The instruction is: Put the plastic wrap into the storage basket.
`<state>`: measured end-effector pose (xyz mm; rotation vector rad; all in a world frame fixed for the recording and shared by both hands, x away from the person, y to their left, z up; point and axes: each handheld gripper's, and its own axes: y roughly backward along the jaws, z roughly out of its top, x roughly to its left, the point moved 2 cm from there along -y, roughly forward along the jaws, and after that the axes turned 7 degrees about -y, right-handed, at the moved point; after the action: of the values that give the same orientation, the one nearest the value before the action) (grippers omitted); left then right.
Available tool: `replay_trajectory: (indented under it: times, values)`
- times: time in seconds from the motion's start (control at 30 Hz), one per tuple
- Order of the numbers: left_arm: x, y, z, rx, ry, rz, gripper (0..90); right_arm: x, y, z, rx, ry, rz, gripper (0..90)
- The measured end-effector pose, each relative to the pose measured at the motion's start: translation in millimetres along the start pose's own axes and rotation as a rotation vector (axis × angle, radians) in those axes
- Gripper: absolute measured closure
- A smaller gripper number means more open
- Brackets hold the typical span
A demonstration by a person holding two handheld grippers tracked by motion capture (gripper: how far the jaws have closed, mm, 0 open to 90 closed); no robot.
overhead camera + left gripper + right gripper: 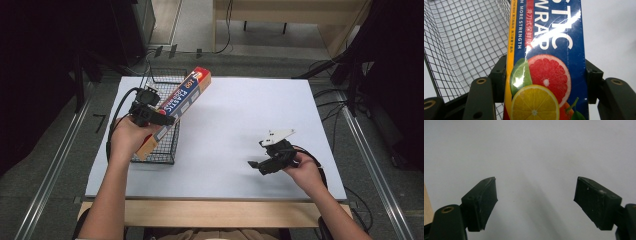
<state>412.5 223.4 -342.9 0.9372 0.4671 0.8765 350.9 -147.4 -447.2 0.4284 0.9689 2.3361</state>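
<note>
Left gripper clamps plastic wrap box over wire basket; tilt its twelve-o'clock end down inside. Right gripper wide, empty.

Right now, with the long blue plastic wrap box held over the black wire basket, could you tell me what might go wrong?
The left gripper clamps the long blue plastic wrap box near one end, so the far end could sag or twist in the jaws.

The box lies slantwise over the black wire basket, reaching past its rim; lowered like this, it may catch on the wire.

The right gripper stands open, apart, unable to steady either.
</note>
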Motion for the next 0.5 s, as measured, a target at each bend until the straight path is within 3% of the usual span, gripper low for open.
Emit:
replay_trajectory:
  times: [0.17,0.23,0.5]
  values:
    - [5.5,-0.5,4.0,-0.005,0.013,0.042,39.9,-1.9,-0.3,-0.9,0.004,-0.008,-0.004,19.0]
    - [8.6,-3.0,5.9,0.001,-0.012,0.085,39.8,-2.2,0.7,-0.8,0.0,-0.008,-0.004,19.0]
    - [23.3,-12.1,11.7,0.04,0.075,0.159,39.8,-1.9,0.1,-0.9,0.001,-0.004,-0.005,19.0]
